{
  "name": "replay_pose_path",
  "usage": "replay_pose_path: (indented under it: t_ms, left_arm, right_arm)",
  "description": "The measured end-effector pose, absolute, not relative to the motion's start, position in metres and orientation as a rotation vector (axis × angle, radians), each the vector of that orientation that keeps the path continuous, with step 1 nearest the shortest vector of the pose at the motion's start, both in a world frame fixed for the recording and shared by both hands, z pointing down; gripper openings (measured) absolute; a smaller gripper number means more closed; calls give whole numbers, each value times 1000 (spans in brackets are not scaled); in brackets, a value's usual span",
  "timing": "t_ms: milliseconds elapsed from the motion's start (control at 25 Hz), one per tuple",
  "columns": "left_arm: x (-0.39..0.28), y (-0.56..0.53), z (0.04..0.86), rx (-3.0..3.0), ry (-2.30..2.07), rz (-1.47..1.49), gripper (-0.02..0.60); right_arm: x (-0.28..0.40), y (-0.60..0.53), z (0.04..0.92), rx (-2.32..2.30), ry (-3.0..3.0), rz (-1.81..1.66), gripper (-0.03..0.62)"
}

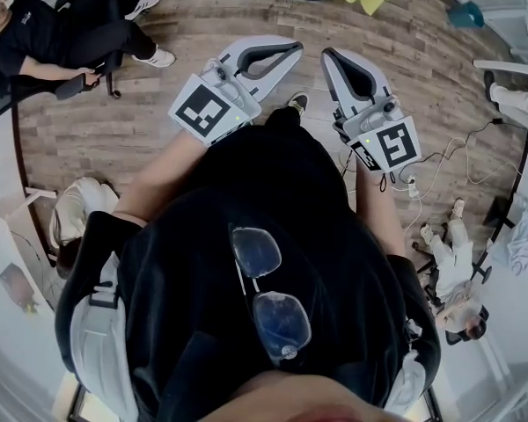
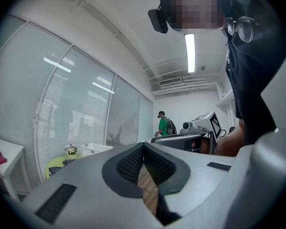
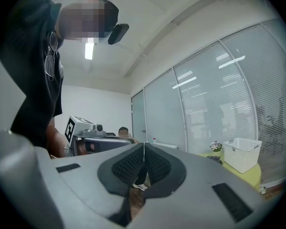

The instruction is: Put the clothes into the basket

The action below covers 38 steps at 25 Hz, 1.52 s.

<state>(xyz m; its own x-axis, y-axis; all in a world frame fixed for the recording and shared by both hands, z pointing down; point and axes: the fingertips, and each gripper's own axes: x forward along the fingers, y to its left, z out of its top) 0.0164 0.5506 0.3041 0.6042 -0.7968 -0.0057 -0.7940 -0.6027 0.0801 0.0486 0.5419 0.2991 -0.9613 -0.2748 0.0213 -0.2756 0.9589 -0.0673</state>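
Left gripper (image 2: 143, 145): clenched, empty, held level.
Right gripper (image 3: 144, 144): clenched, empty, beside the left.
Basket (image 3: 241, 154): stood on yellow tabletop (image 3: 250, 176), well apart from both.
Dark heap (image 3: 214, 159): lay beside basket on tabletop.

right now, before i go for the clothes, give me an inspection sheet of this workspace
surface: yellow-green round table, by the glass wall.
job's things: white lattice plastic basket stands on that table; dark heap beside it may be clothing, too small to tell.
clutter: small flowery object on the table, unidentifiable.
grippers: left gripper and right gripper both empty, jaws together.
cables: white cable across the wood-plank floor.
surroundings: blind-covered glass partitions; seated person in black clothes.
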Motion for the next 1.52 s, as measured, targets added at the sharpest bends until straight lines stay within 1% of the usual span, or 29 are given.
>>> replay_pose_path:
  t_ms: [400,760,1160,1360,1520]
  left_arm:
    - [55,469,301,2700,-1453,-16,9]
    - [82,433,304,2662,-1508,3,9]
    - [78,402,307,2656,-1517,20,9]
    - [56,381,311,2659,-1503,-5,9]
    - [43,356,322,2698,-1437,32,9]
  right_arm:
    - [87,461,296,306,-3121,106,28]
    - [114,416,305,284,-3110,144,27]
    - [109,388,302,273,-3141,159,28]
    - [89,372,306,283,-3127,148,28]
    - [72,350,307,300,-3112,132,28]
